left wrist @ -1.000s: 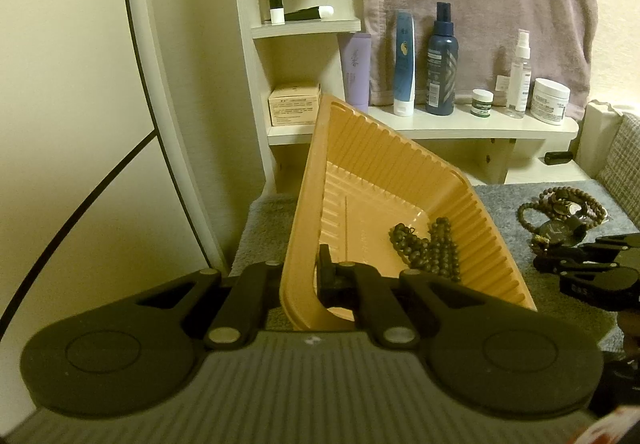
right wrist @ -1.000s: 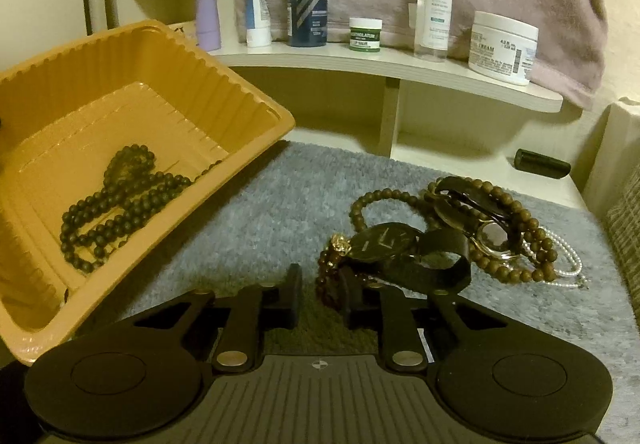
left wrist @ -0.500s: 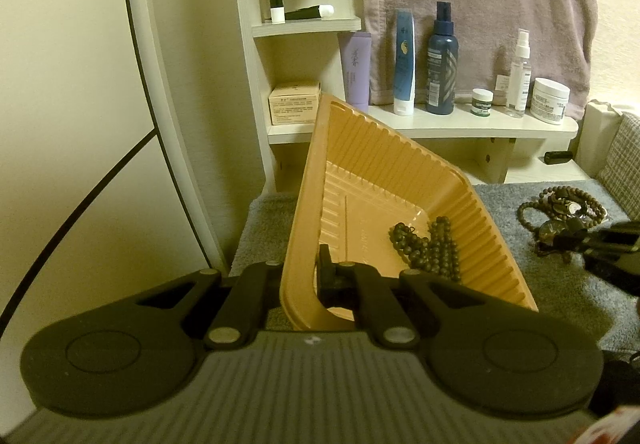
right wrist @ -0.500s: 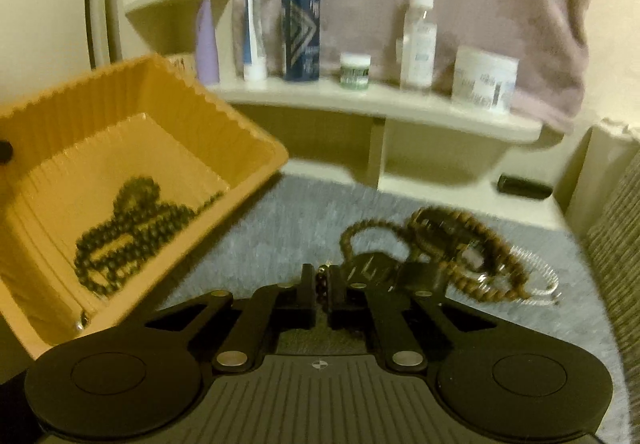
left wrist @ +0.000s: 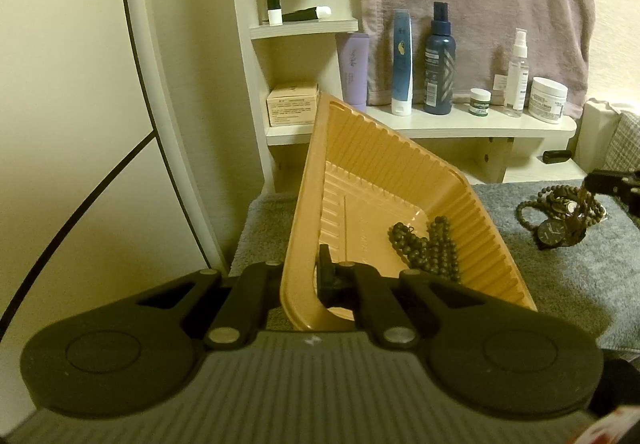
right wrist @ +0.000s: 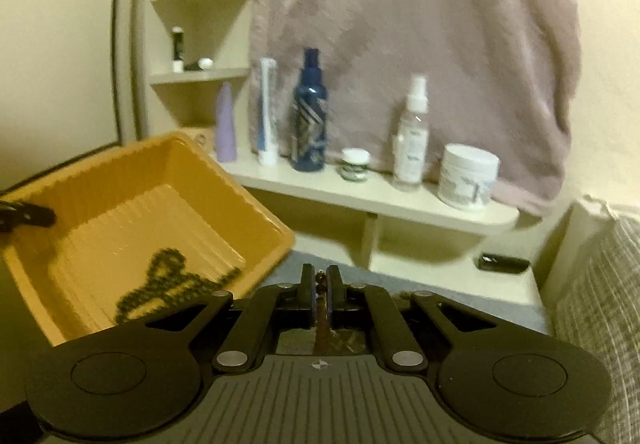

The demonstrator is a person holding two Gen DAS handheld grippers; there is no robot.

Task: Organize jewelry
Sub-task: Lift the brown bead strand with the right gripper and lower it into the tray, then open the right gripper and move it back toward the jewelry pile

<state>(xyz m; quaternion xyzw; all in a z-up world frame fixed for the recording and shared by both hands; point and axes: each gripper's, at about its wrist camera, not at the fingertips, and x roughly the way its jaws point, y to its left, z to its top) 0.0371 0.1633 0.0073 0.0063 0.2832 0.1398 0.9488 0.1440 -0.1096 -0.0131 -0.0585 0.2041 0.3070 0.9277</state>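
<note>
The brown bead bracelet [right wrist: 319, 278] is between the tips of your right gripper [right wrist: 319, 284], which is clamped on it; the strand hangs down from the jaws above the grey mat [left wrist: 568, 284]. This gripper points a little downward toward the shelf [right wrist: 380, 199]. Your left gripper [left wrist: 304, 276] is closed on the near wall of the orange tray [left wrist: 384, 171] and holds it tilted, with its open side toward the right gripper. In the tray lies a dark bead necklace [left wrist: 424, 248], gathered at the low side. On the mat, well apart from the tray, remain a black watch [left wrist: 554, 232] and more brown beads [left wrist: 560, 203].
</note>
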